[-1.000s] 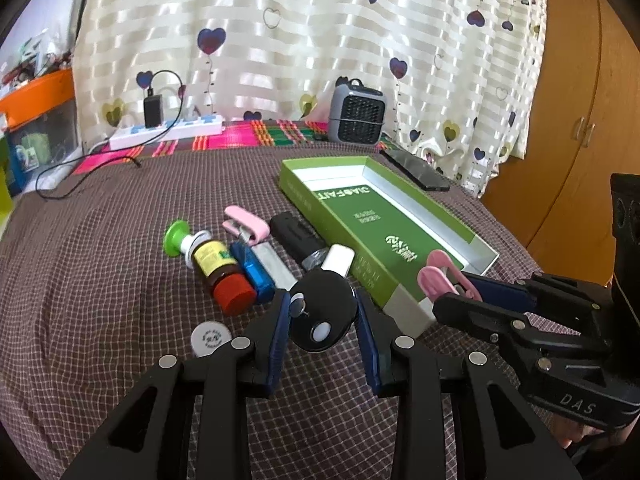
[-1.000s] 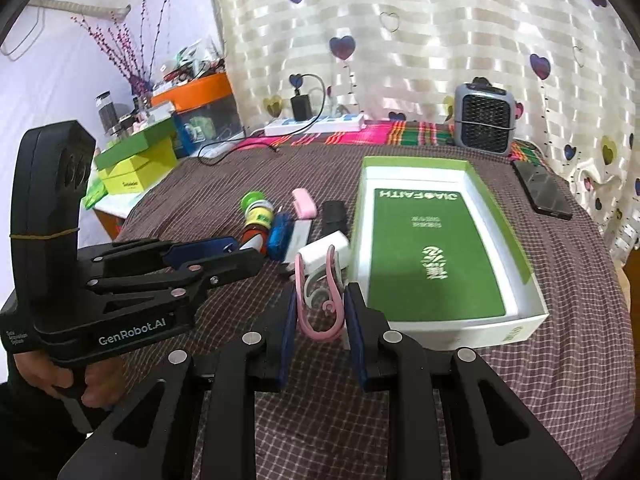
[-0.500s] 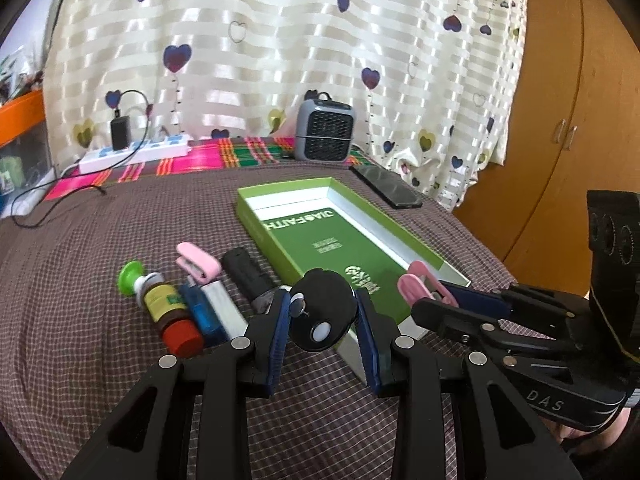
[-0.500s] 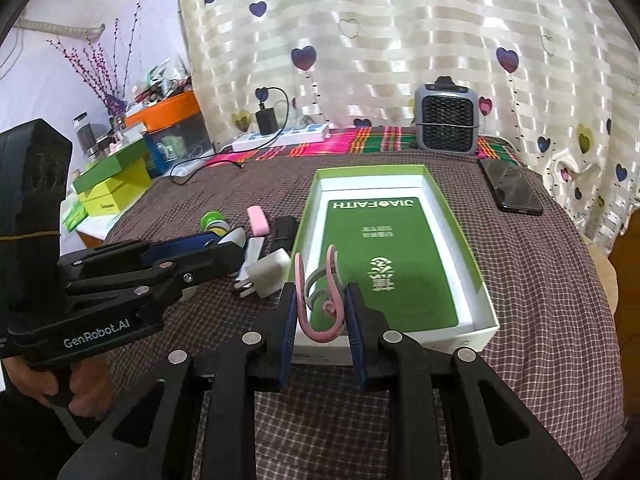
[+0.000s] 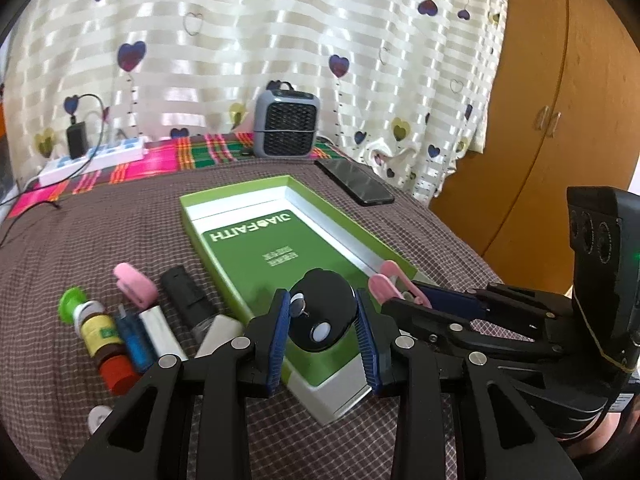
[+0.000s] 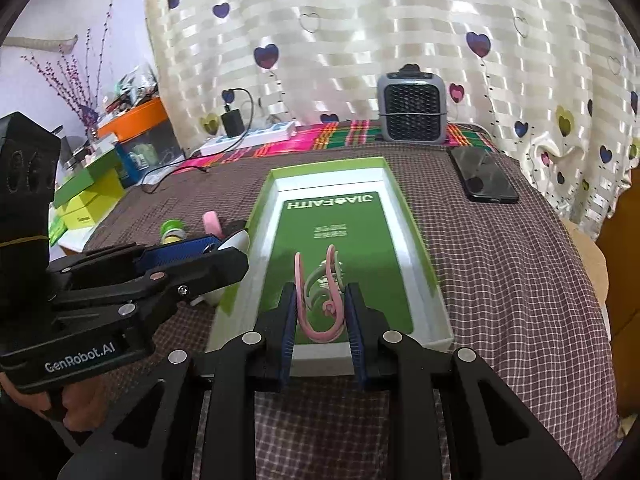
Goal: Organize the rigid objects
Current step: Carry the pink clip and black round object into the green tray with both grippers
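Box (image 6: 420, 248) sits mid-table, green tray with white walls, long axis running near to far. Both grippers are over its near end, side by side.

Left gripper (image 5: 322, 322): fingers (image 5: 279, 326) clenched on a black round disc (image 5: 322, 314) with a small white button on its face. Disc hangs over the near left part of the tray floor.

Right gripper (image 6: 320, 320): fingers (image 6: 290, 320) clamped on a pink hooked clip (image 6: 320, 300), clip standing on edge, its hooks pointing away toward the far end. It hangs over the tray floor, just past the near wall.

Key relation: both loads already lie above the tray opening, so my read is the next move is straight down and release, not more travel. Right gripper looks better centred across the width; left one is close to the left wall, so the disc could catch that rim if dropped as is.

Loose items lie left of the box on the checked table (image 5: 100, 240): small bottle (image 5: 102, 338) with red cap, green-topped piece (image 5: 72, 306), blue lighter (image 5: 134, 340), pink clip (image 5: 134, 286), black stick (image 5: 186, 300). All lie roughly parallel, well apart from the tray interior. Left hand is nearer to them for the next pick.

Phone (image 6: 486, 182) and small grey fan (image 6: 412, 108) sit at the far side.
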### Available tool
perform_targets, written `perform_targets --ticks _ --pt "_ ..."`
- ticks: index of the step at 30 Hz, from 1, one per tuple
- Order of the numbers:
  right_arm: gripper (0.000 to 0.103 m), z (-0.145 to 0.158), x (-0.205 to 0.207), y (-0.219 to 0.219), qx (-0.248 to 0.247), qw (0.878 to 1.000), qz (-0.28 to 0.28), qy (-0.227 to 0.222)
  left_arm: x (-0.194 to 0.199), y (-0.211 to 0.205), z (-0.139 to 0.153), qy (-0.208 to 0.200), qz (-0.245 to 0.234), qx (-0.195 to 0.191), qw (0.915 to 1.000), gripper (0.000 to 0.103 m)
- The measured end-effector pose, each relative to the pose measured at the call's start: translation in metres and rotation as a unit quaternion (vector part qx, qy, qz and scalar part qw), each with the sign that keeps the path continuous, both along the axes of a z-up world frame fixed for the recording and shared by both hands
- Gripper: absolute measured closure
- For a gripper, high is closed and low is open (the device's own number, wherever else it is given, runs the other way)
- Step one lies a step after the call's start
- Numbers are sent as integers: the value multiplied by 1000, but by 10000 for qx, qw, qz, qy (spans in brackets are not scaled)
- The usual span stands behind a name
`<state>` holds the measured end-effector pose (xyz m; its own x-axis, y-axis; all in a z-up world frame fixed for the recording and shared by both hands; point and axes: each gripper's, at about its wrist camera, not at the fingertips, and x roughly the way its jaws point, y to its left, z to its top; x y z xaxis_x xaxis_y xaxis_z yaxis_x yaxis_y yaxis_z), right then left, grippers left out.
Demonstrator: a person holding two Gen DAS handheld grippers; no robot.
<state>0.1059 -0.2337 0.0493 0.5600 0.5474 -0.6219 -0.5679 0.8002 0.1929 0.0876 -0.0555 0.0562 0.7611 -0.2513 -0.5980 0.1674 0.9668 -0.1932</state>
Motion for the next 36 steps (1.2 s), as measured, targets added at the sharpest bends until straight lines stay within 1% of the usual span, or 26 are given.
perform_targets --ticks 9,18,21,26,31,36 --pt "78 -13 23 -1 -198 9996 -102 197 23 -12 -15 225 -115 29 9997 72" --pt "78 -23 34 1 -359 9988 -98 328 36 -11 -30 558 -133 16 9984 72" --pt "78 -23 34 2 -407 9987 -115 296 38 -11 -31 532 -157 70 9984 72" --pt "77 -21 31 0 -408 9987 -182 227 36 -12 -31 524 -193 41 9984 72" --pt "69 -17 27 -4 -369 9989 -255 125 31 -12 -27 427 -169 26 9989 72" --pt "67 -9 20 -4 -357 9991 -236 4 24 -10 -21 346 -99 15 9994 72"
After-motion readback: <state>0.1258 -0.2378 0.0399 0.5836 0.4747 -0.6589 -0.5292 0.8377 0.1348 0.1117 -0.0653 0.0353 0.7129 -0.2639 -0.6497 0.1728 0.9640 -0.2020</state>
